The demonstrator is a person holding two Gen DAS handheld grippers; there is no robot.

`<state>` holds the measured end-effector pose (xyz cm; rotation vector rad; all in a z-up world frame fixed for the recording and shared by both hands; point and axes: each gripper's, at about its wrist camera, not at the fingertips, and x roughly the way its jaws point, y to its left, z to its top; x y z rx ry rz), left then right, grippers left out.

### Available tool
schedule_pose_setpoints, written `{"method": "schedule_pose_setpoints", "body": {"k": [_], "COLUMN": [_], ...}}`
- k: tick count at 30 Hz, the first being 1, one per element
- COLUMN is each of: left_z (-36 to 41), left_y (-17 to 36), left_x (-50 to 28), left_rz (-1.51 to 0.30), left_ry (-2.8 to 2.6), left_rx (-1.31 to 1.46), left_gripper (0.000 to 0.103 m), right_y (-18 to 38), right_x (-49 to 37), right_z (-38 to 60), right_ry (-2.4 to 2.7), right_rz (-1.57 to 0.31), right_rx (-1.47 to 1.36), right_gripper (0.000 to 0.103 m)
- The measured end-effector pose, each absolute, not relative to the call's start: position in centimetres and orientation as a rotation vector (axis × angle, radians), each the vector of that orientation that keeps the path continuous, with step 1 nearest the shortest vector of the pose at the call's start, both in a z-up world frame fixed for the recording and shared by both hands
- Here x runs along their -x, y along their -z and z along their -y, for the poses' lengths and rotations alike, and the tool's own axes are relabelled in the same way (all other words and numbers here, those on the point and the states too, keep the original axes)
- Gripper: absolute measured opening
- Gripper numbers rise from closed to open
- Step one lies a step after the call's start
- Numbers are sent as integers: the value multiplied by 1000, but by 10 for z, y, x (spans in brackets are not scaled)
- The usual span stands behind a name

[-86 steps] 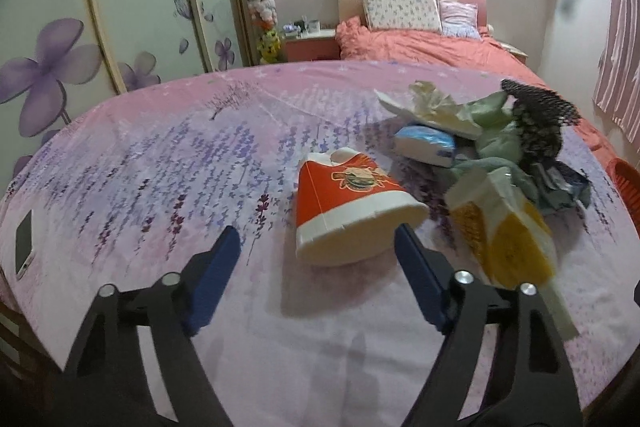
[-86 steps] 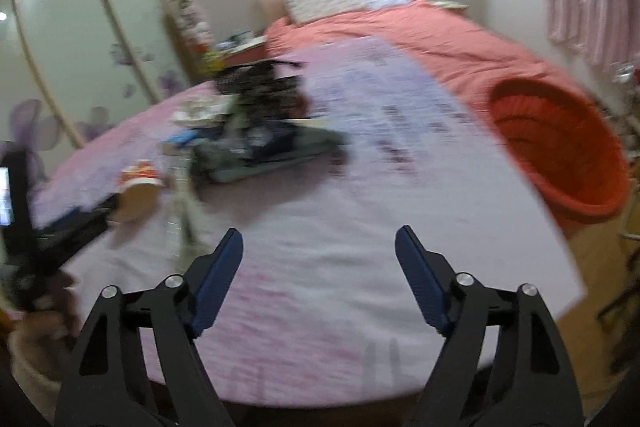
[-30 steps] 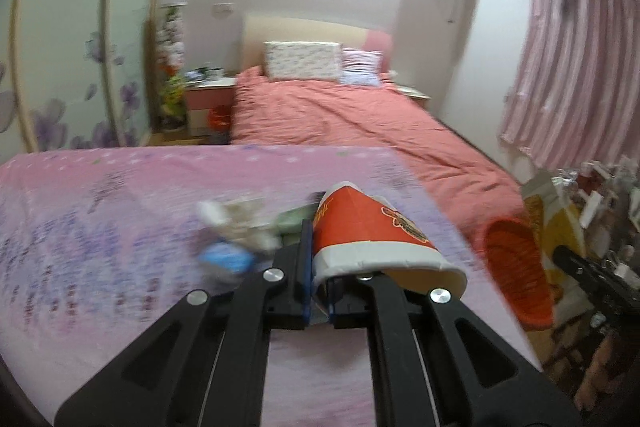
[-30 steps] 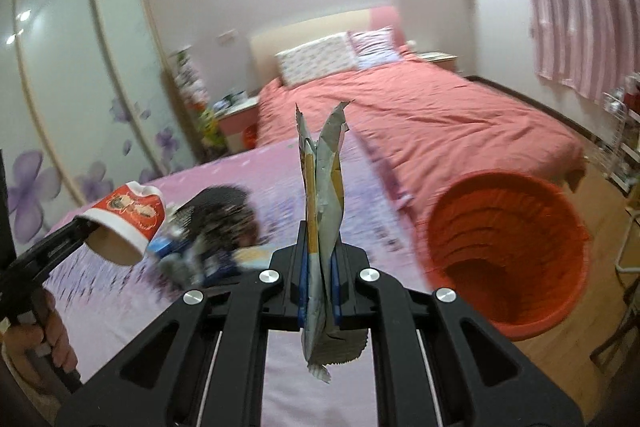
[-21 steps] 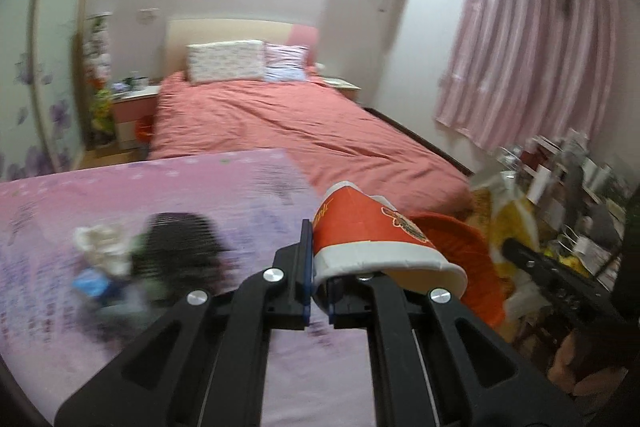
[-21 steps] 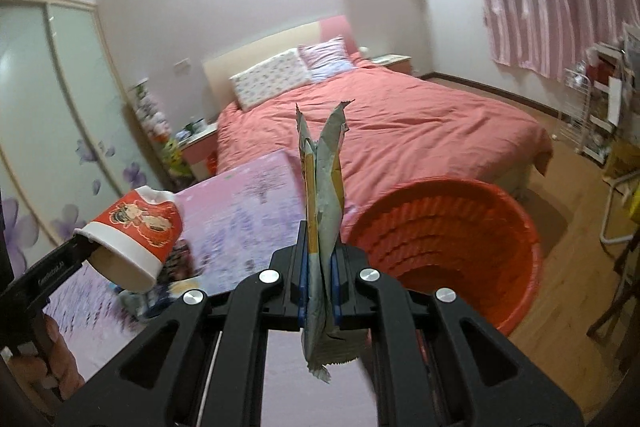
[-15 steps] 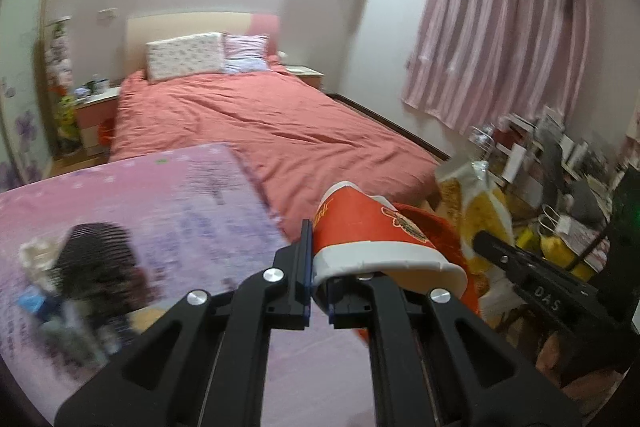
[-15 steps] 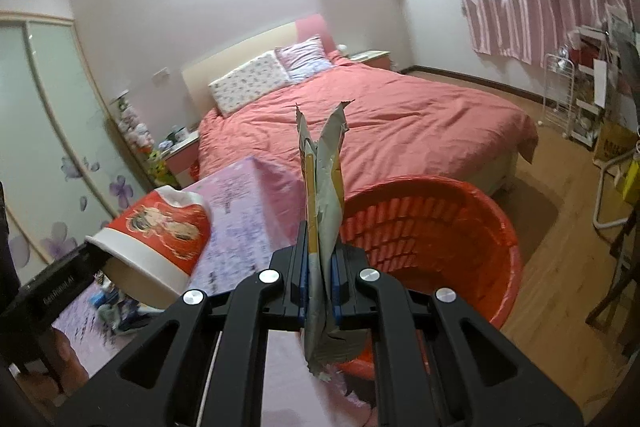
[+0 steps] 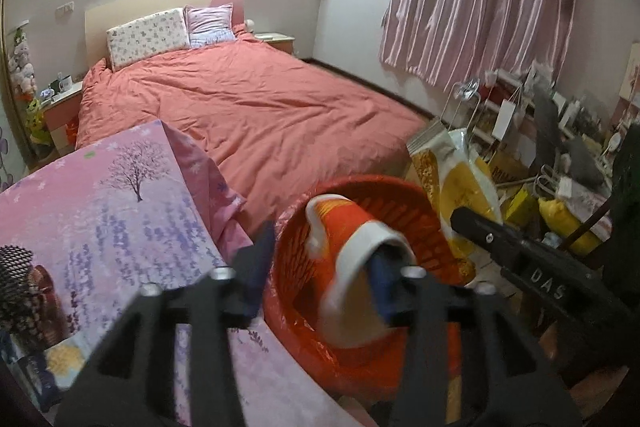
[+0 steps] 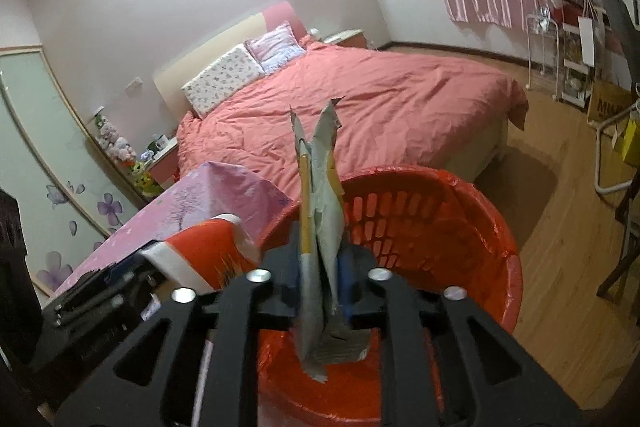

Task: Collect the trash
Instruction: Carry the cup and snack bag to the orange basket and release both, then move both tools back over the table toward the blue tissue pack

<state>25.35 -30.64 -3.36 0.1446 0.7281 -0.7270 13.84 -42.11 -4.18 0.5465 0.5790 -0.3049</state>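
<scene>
My left gripper (image 9: 320, 283) is open over the orange laundry-style basket (image 9: 292, 227). The red and white paper cup (image 9: 348, 259) hangs loose on its right finger, tipping into the basket. My right gripper (image 10: 320, 291) is shut on a flattened yellow and silver snack bag (image 10: 320, 227) and holds it upright above the basket (image 10: 460, 227). The cup also shows in the right wrist view (image 10: 204, 255), at the basket's left rim. The snack bag shows in the left wrist view (image 9: 460, 179) beyond the basket.
The table with a pink lavender-print cloth (image 9: 100, 195) lies left of the basket, with more trash (image 9: 24, 291) on it. A bed with a coral cover (image 9: 248, 107) stands behind. Cluttered shelves (image 9: 560, 147) and a chair (image 10: 616, 163) stand right on the wooden floor.
Both grippers picked up trash from the table and swung right to the basket. The left gripper's jaws have just opened, and the cup has slipped and tilted down into the basket.
</scene>
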Motion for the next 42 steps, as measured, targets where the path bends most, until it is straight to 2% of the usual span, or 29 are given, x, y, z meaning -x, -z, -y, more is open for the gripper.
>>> {"method": "schedule_pose_setpoints", "body": {"k": [1, 5, 11, 16, 25, 36, 42], "left_z": [308, 311, 301, 273, 173, 6, -48], "left_y": [38, 53, 57, 42, 23, 28, 37], "left_x": [-254, -258, -260, -246, -217, -242, -277], "left_rz": [-735, -769, -773, -728, -639, -664, -723], "left_ry": [729, 732, 736, 689, 541, 164, 55], "left_rx": [-154, -165, -165, -166, -182, -104, -34], "left_gripper": [47, 54, 57, 65, 77, 78, 78], "right_y": [44, 51, 47, 36, 20, 31, 27], "right_x": [-138, -136, -130, -130, -138, -165, -184], "right_z": [424, 427, 424, 415, 354, 232, 163], "right_ry": [309, 334, 360, 366, 280, 45, -74], "right_rz": [-584, -599, -605, -599, -610, -709, -710], "right_rx": [-551, -559, -558, -499, -391, -287, -253], "right_gripper": [38, 48, 49, 51, 58, 58, 58]}}
